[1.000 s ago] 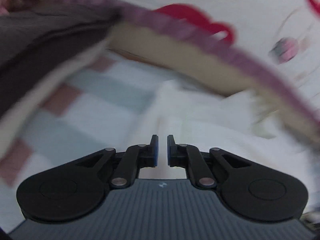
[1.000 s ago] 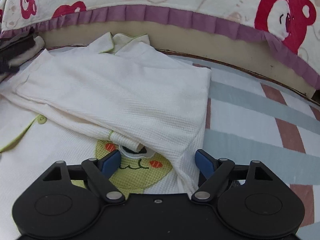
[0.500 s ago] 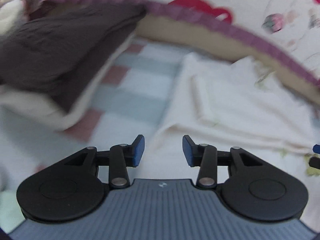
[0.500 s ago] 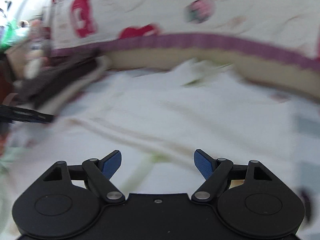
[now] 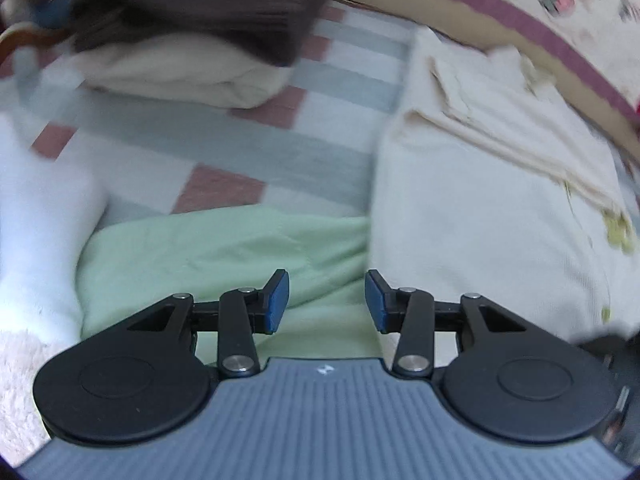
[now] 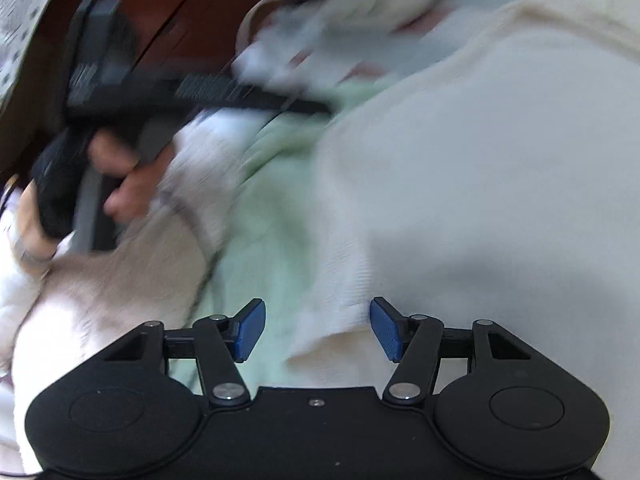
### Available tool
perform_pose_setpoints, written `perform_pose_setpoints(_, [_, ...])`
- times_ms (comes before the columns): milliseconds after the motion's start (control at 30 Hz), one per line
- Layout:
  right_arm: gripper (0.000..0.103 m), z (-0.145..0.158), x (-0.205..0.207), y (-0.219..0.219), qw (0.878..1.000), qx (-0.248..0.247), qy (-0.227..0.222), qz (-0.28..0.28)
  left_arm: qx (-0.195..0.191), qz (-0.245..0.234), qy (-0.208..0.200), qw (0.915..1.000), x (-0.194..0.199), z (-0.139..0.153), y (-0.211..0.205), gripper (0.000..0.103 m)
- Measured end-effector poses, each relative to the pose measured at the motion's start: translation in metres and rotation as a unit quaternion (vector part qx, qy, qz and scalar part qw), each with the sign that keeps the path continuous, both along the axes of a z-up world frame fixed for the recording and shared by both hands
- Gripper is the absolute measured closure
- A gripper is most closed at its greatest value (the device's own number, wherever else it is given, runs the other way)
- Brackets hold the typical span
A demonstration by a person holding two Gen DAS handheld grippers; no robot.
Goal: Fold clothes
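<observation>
A cream waffle-knit top (image 5: 492, 208) lies partly folded on the striped bedsheet (image 5: 240, 136), its sleeves laid across it near the collar. A pale green garment (image 5: 224, 252) lies beside and under its lower edge. My left gripper (image 5: 326, 300) is open and empty, low over the green garment by the top's lower left corner. My right gripper (image 6: 316, 328) is open and empty, just above the cream top's hem corner (image 6: 340, 320) and the green garment (image 6: 272, 240). The other hand-held gripper (image 6: 160, 92) shows blurred at upper left in the right wrist view.
A stack of brown and cream folded clothes (image 5: 192, 40) lies at the back left. A quilt with a purple frill (image 5: 520, 16) runs along the far side. A white fluffy fabric (image 5: 36, 220) lies at left. Dark wooden furniture (image 6: 132, 20) stands beyond the bed.
Both grippers have pulled back toward the top's lower edge. My left gripper has opened from nearly shut. My right gripper has swung left, staying open.
</observation>
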State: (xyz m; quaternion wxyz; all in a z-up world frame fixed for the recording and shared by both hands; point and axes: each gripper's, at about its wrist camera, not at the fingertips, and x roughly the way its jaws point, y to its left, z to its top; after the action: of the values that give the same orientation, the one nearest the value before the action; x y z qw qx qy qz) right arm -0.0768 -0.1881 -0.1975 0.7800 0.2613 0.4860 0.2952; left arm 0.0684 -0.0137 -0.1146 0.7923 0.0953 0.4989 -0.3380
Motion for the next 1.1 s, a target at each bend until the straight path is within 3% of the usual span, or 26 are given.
perform_pose_setpoints(33, [0.039,-0.001,0.002,0.012,1.000,0.017,-0.002,0.022,-0.005,0.009,-0.001,0.9999,0.003,0.001,0.003,0.062])
perform_pose_setpoints(167, [0.039,0.014,-0.006,-0.019,0.999,0.012,-0.039,-0.006,-0.023,0.013,-0.027,0.9993,0.008,0.009,0.003,0.062])
perform_pose_setpoints(333, [0.039,0.033,-0.016,-0.058,0.996,0.005,-0.084,-0.041,-0.007,0.008,-0.055,0.9984,-0.001,0.006,-0.018,0.062])
perform_pose_setpoints(367, [0.039,0.032,-0.013,-0.076,0.993,-0.008,-0.083,-0.086,-0.012,0.005,-0.058,0.9982,-0.002,0.005,-0.024,0.062])
perform_pose_setpoints(433, [0.039,0.033,-0.020,-0.132,0.971,-0.069,-0.087,-0.210,-0.030,-0.011,-0.060,0.9977,-0.006,0.006,-0.036,0.062])
perform_pose_setpoints(500, [0.040,0.043,-0.029,-0.194,0.933,-0.169,-0.097,-0.301,-0.040,-0.038,-0.079,0.9953,-0.011,0.007,-0.055,0.062])
perform_pose_setpoints(533, [0.047,0.046,-0.034,-0.224,0.910,-0.218,-0.101,-0.339,-0.040,-0.048,-0.088,0.9942,-0.012,0.006,-0.064,0.062])
perform_pose_setpoints(567, [0.063,0.049,-0.038,-0.254,0.882,-0.266,-0.104,-0.375,-0.038,-0.058,-0.096,0.9930,-0.014,0.005,-0.074,0.062])
perform_pose_setpoints(633, [0.074,0.045,-0.039,-0.306,0.841,-0.350,-0.093,-0.401,-0.035,-0.064,-0.097,0.9926,-0.015,0.000,-0.097,0.062])
perform_pose_setpoints(700, [0.074,0.039,-0.040,-0.350,0.808,-0.397,-0.067,-0.430,-0.047,-0.059,-0.080,0.9940,-0.013,-0.006,-0.118,0.062])
perform_pose_setpoints(767, [0.068,0.029,-0.045,-0.393,0.794,-0.386,-0.021,-0.469,-0.057,-0.050,-0.057,0.9955,-0.011,-0.012,-0.139,0.062])
perform_pose_setpoints(800, [0.063,0.024,-0.051,-0.412,0.794,-0.359,-0.002,-0.491,-0.061,-0.044,-0.043,0.9962,-0.010,-0.015,-0.151,0.062])
perform_pose_setpoints(867, [0.040,0.012,-0.062,-0.440,0.793,-0.302,0.023,-0.529,-0.069,-0.036,-0.025,0.9966,-0.012,-0.020,-0.173,0.062])
perform_pose_setpoints(933, [0.037,-0.001,-0.073,-0.459,0.792,-0.243,0.035,-0.559,-0.078,-0.035,-0.018,0.9962,-0.018,-0.023,-0.194,0.062])
perform_pose_setpoints(967, [0.039,-0.007,-0.075,-0.462,0.799,-0.216,0.035,-0.559,-0.085,-0.040,-0.011,0.9955,-0.023,-0.023,-0.204,0.062])
perform_pose_setpoints(1000, [0.045,-0.014,-0.067,-0.460,0.812,-0.202,0.027,-0.547,-0.088,-0.045,-0.009,0.9951,-0.028,-0.023,-0.210,0.062])
perform_pose_setpoints(1033, [0.100,-0.014,-0.064,-0.454,0.816,-0.235,-0.002,-0.528,-0.092,-0.049,-0.007,0.9946,-0.033,-0.023,-0.216,0.062])
perform_pose_setpoints(1067, [0.099,-0.012,-0.061,-0.451,0.806,-0.282,-0.018,-0.519,-0.089,-0.056,-0.011,0.9944,-0.039,-0.023,-0.220,0.062])
perform_pose_setpoints(1100, [0.099,-0.007,-0.066,-0.457,0.777,-0.303,-0.024,-0.552,-0.085,-0.063,-0.015,0.9942,-0.045,-0.022,-0.223,0.062])
